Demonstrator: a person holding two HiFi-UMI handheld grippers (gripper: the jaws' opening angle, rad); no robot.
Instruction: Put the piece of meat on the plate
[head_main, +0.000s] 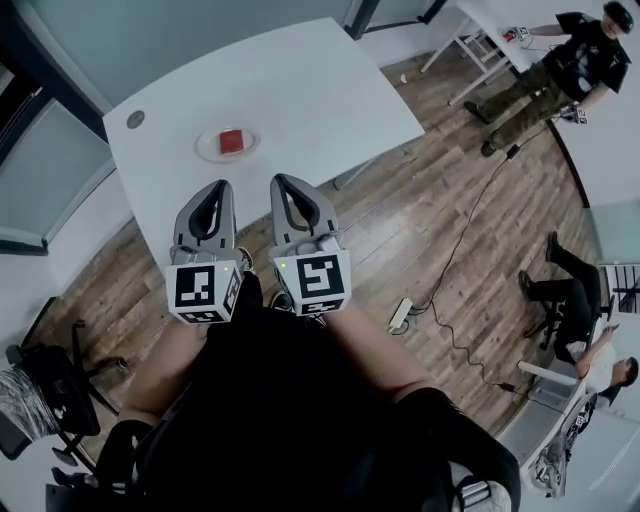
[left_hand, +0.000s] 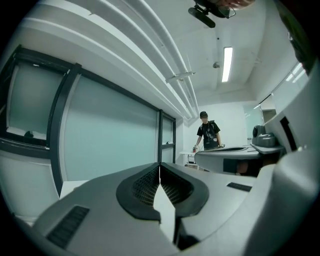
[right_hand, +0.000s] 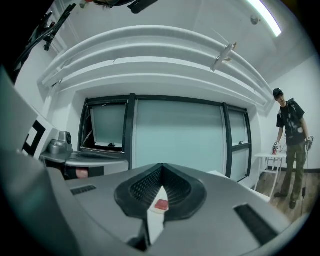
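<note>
apparently job done: meat (head_main: 231, 140) is seen on plate (head_main: 203, 151); left gripper (head_main: 221, 186) & right gripper (head_main: 281, 181) are held shut, empty, off the surface (head_main: 300, 90).

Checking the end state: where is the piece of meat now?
Head view, upper left: the meat lies on the plate on the white table, ahead of the left gripper and clear of it.

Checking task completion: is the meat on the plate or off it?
On it: the head view shows the red meat lying inside the plate on the white table.
</note>
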